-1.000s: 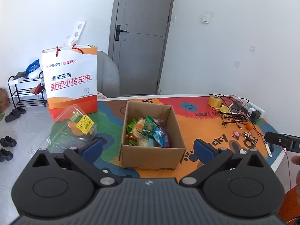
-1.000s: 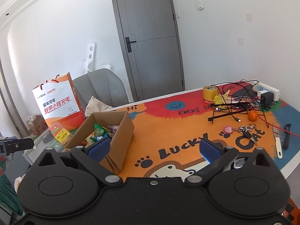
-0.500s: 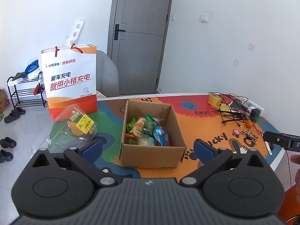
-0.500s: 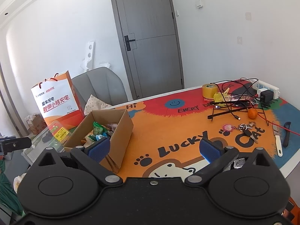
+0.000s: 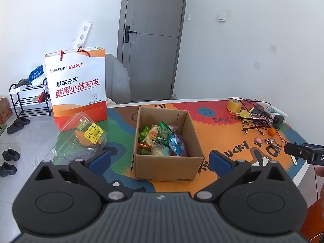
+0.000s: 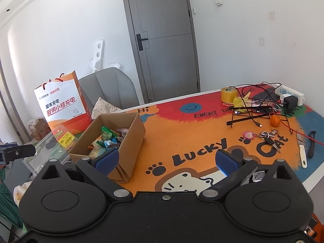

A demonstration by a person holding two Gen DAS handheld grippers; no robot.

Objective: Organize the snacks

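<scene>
An open cardboard box (image 5: 168, 166) (image 6: 131, 139) stands on the colourful table mat, holding several wrapped snacks (image 5: 160, 139) (image 6: 106, 139). Left of it lies a clear plastic clamshell container (image 5: 81, 141) (image 6: 54, 147) with a yellow label. My left gripper (image 5: 160, 160) hovers open in front of the box, above its near wall, with nothing between its blue pads. My right gripper (image 6: 166, 161) is open too, held over the mat to the right of the box, empty. Its left pad (image 6: 107, 160) overlaps the box's near corner in the view.
A white and orange paper bag (image 5: 78, 87) (image 6: 60, 107) stands behind the clamshell, with a grey chair (image 6: 109, 89) beyond. At the table's far right lie a tape roll (image 6: 229, 94), cables on a wire stand (image 6: 253, 113), a small orange (image 6: 275, 120), keys (image 6: 267, 136) and a power strip (image 6: 291, 95).
Both grippers have drifted slightly, so the scene sits a little lower and farther in both views. Their fingers have stayed open and nothing was picked up.
</scene>
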